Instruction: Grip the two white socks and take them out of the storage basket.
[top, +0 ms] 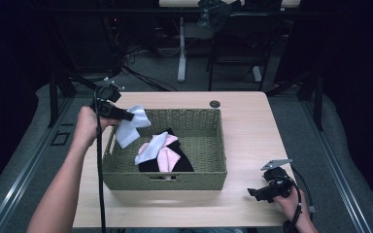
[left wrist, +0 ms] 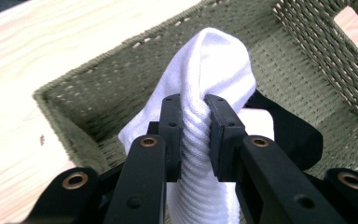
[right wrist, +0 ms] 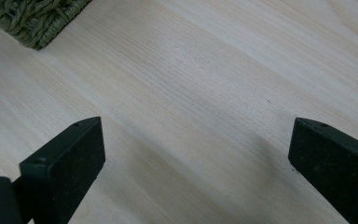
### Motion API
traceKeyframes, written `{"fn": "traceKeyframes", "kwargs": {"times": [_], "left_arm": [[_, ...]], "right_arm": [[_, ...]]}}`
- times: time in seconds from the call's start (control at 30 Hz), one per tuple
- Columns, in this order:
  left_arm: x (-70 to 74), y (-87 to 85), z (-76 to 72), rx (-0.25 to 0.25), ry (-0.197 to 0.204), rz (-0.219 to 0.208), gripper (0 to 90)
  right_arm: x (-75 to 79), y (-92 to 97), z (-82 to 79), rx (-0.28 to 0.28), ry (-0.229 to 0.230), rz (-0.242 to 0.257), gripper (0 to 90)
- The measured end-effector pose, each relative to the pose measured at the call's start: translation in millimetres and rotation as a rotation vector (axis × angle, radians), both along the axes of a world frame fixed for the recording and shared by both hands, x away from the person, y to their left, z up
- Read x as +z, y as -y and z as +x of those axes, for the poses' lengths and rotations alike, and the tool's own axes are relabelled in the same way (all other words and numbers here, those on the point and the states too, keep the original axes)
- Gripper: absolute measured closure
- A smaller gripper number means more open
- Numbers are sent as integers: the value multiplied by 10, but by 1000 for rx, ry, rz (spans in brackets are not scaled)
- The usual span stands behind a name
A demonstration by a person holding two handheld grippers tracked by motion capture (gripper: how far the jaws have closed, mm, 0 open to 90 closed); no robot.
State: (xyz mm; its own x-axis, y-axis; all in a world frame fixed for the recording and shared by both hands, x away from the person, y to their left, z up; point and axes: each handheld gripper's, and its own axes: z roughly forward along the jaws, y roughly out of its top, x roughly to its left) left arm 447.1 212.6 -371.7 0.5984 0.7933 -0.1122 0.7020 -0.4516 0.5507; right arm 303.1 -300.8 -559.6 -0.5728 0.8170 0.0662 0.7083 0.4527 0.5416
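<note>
- High view: overhead from six o'clock, facing twelve, distant, whole table [top: 252,126].
- Left gripper view: close over basket [left wrist: 307,42].
- Right gripper view: close above tabletop; basket corner shared.

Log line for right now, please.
left gripper: shut on white sock, above basket | right gripper: open, over table

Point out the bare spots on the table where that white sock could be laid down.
The table is bare right of the basket up to the right gripper, and along the front edge below the basket. The far strip is narrow. The left gripper holds the white sock over the basket's left rim, with little table beside it.
</note>
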Motion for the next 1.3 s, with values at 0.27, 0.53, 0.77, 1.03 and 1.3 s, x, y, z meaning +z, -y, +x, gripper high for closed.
{"fn": "traceKeyframes", "kwargs": {"times": [0.27,0.53,0.77,1.03,1.3], "left_arm": [[100,-154,-15,36,17,-3,777],[187,-374,-69,87,32,-3,777],[223,-568,-117,147,36,12,777],[208,-807,-178,218,38,27,777],[118,-1071,-249,295,34,35,777]], "right_arm": [[13,12,3,13,-4,-33,31],[4,-7,6,5,0,-12,31],[9,-3,7,10,-1,-26,31],[0,-13,5,4,2,-5,31],[5,-19,6,1,-1,-9,31]]}}
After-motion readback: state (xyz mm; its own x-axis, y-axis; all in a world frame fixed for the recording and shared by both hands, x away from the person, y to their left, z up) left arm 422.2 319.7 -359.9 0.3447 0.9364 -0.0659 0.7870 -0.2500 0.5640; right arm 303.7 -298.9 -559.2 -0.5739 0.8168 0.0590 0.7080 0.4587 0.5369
